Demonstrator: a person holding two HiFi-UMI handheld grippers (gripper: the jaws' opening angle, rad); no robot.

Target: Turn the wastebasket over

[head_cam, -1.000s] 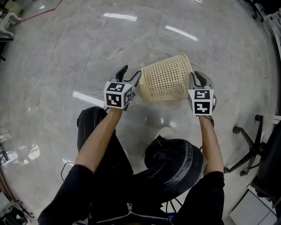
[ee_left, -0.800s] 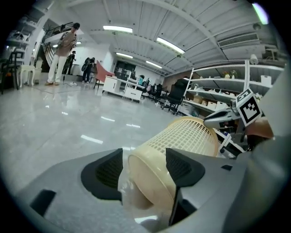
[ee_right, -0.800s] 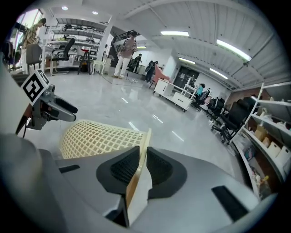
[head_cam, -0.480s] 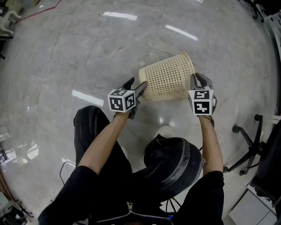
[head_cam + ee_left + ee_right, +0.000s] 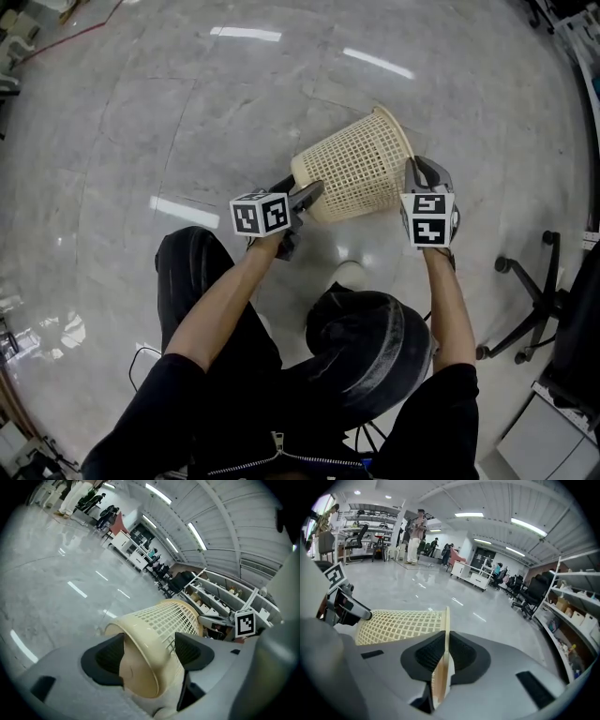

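Observation:
A beige mesh wastebasket (image 5: 352, 169) hangs on its side above the glossy floor, rim to the right and solid base to the left. My right gripper (image 5: 418, 174) is shut on the rim; in the right gripper view the rim's thin edge (image 5: 446, 634) is pinched between the pads (image 5: 429, 656). My left gripper (image 5: 302, 202) is at the base. In the left gripper view the base (image 5: 140, 667) lies between the wide jaws, which have just been opening, and the pads (image 5: 193, 649) do not clamp it.
A black office chair (image 5: 534, 309) stands at the right and a white cabinet (image 5: 539, 441) at the bottom right. The person's black-clad knees (image 5: 370, 347) are below the basket. Shelving (image 5: 576, 616) and people (image 5: 415, 536) show far off.
The left gripper has rolled and dropped toward the basket's base, its jaws spreading wider. The basket has tilted, base swinging lower. The right gripper has stayed on the rim.

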